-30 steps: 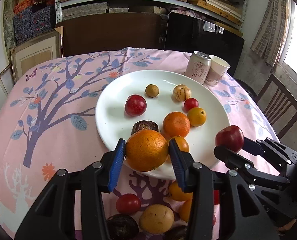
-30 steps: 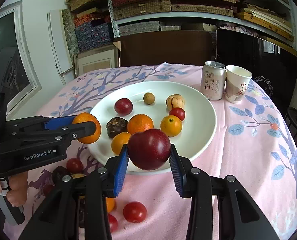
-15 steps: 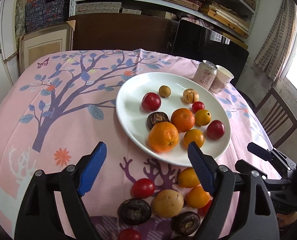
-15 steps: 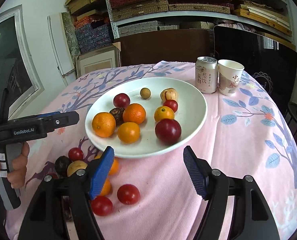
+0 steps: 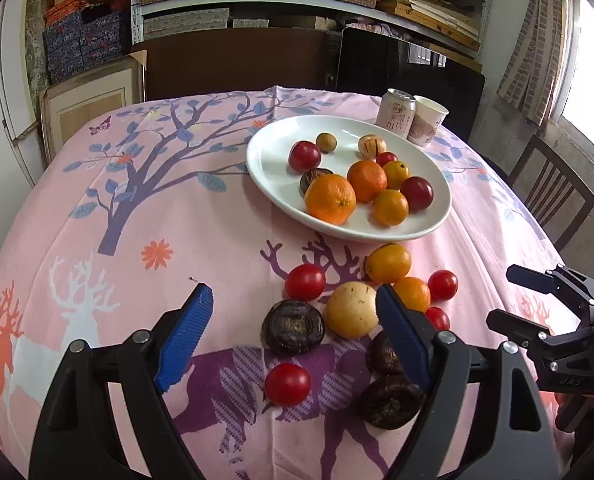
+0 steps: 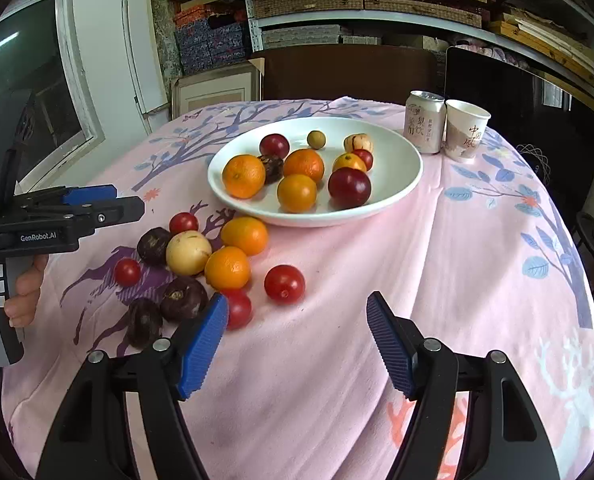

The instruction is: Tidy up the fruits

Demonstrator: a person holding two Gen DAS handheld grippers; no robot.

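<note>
A white plate (image 5: 273, 168) (image 6: 401, 176) holds several fruits, among them a large orange (image 5: 330, 199) (image 6: 243, 176) and a dark red plum (image 5: 417, 193) (image 6: 349, 187). More fruit lies loose on the pink cloth in front of it: a yellow round fruit (image 5: 351, 310) (image 6: 188, 252), oranges (image 5: 389, 263) (image 6: 244, 235), red tomatoes (image 5: 287, 384) (image 6: 284, 283) and dark brown fruits (image 5: 293, 326) (image 6: 184, 298). My left gripper (image 5: 293, 328) is open and empty above the loose pile. My right gripper (image 6: 297, 340) is open and empty, right of the pile.
A drink can (image 5: 395, 114) (image 6: 424, 122) and a paper cup (image 5: 429, 125) (image 6: 465, 130) stand behind the plate. A wooden chair (image 5: 553, 196) is at the table's right. Shelves and dark chair backs stand behind the table.
Both grippers let go of their fruit, the orange and the plum, onto the plate, opened wide and pulled back toward the near edge over the loose pile.
</note>
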